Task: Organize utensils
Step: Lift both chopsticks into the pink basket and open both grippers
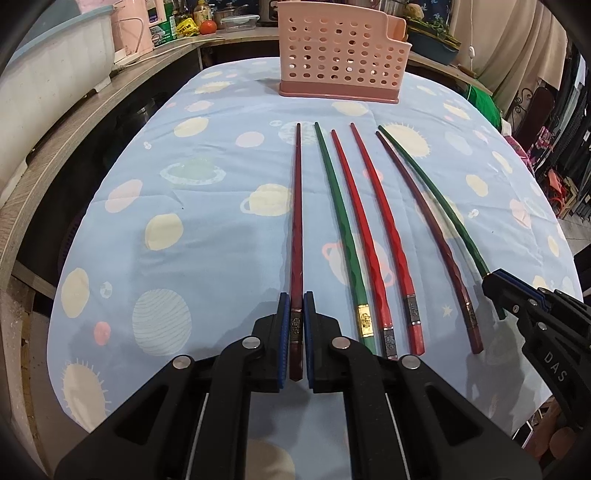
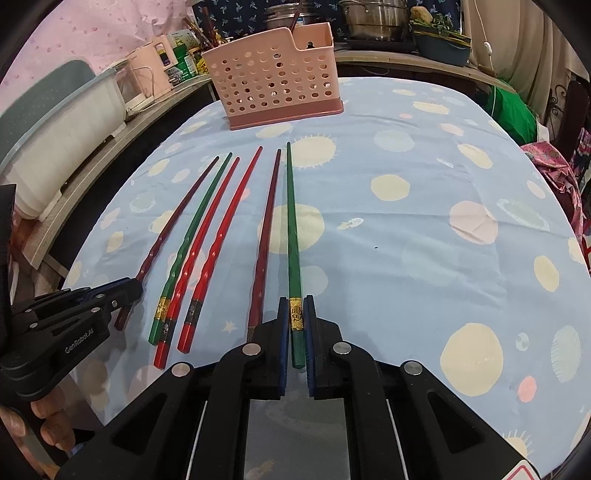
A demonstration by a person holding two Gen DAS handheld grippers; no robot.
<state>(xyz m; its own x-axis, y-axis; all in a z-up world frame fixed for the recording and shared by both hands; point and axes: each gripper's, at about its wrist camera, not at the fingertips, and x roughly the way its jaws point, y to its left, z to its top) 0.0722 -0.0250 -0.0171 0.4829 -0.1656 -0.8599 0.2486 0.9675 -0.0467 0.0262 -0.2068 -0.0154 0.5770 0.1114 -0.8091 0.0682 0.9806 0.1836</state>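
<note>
Several chopsticks lie side by side on the planet-print tablecloth (image 1: 207,229), tips toward a pink perforated holder (image 1: 340,55) at the far edge. My left gripper (image 1: 296,299) is shut on the thick end of the leftmost dark red chopstick (image 1: 297,221), which rests on the cloth. My right gripper (image 2: 296,301) is shut on the rightmost green chopstick (image 2: 292,221), just past its gold band. Between them lie a green one, two red chopsticks (image 1: 382,221) and another dark red one. Each view shows the other gripper at its side: the right gripper (image 1: 495,286), the left gripper (image 2: 131,291).
A wooden counter (image 1: 92,110) runs along the left with a white tub (image 1: 55,74), a pink kettle and jars. Pots (image 2: 373,18) and a planter stand behind the holder (image 2: 273,81). A green bag (image 2: 513,107) sits past the table's right edge.
</note>
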